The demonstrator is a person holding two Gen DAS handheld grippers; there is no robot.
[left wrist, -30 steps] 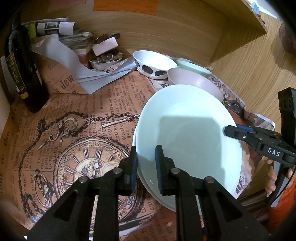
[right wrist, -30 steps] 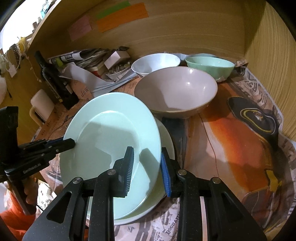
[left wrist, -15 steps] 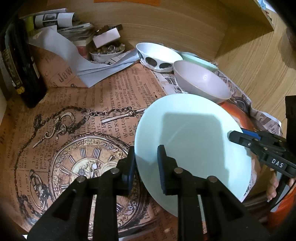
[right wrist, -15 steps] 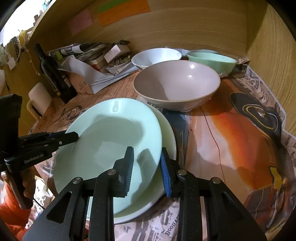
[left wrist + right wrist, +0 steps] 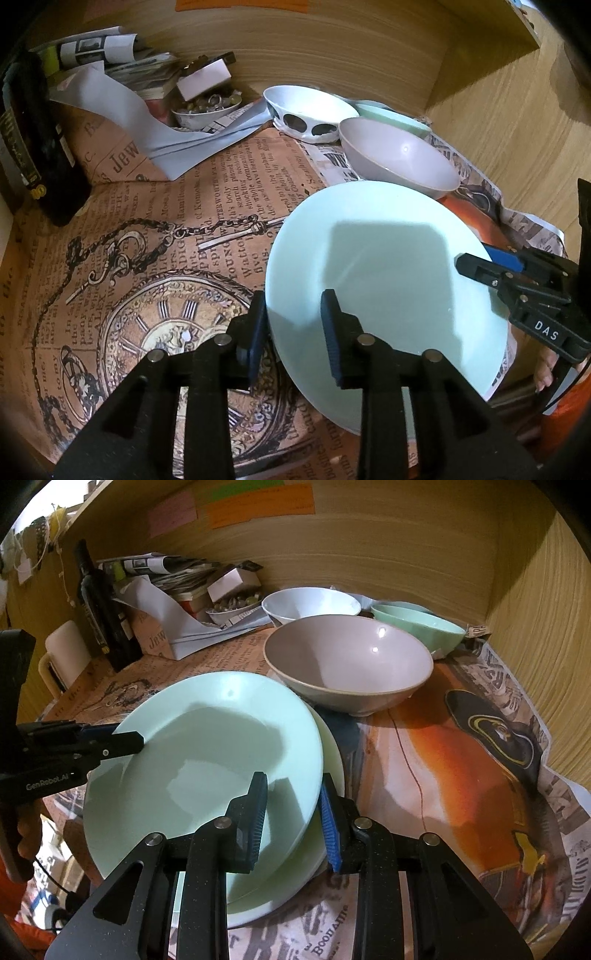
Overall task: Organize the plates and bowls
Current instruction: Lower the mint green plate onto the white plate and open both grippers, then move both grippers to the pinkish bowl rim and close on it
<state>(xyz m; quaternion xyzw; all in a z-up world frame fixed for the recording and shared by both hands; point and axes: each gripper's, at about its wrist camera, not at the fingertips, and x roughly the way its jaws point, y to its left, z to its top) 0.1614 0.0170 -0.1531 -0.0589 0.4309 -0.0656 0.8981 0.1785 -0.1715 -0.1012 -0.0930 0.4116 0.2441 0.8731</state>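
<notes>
- Left gripper (image 5: 291,332): black angular fingers with triangular cut-outs; silver round screws; dark ribbed pads
- Right gripper (image 5: 293,812): same black build; blue ribbed pads; white "DAS" marking; orange sleeve near the edge

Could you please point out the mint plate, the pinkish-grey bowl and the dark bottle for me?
mint plate (image 5: 207,760): right wrist view, on its inner well.
pinkish-grey bowl (image 5: 343,664): right wrist view, on its inside wall.
dark bottle (image 5: 40,155): left wrist view, on its body.

mint plate (image 5: 207,760) atop cream plate (image 5: 332,753), seemingly tilted
</notes>
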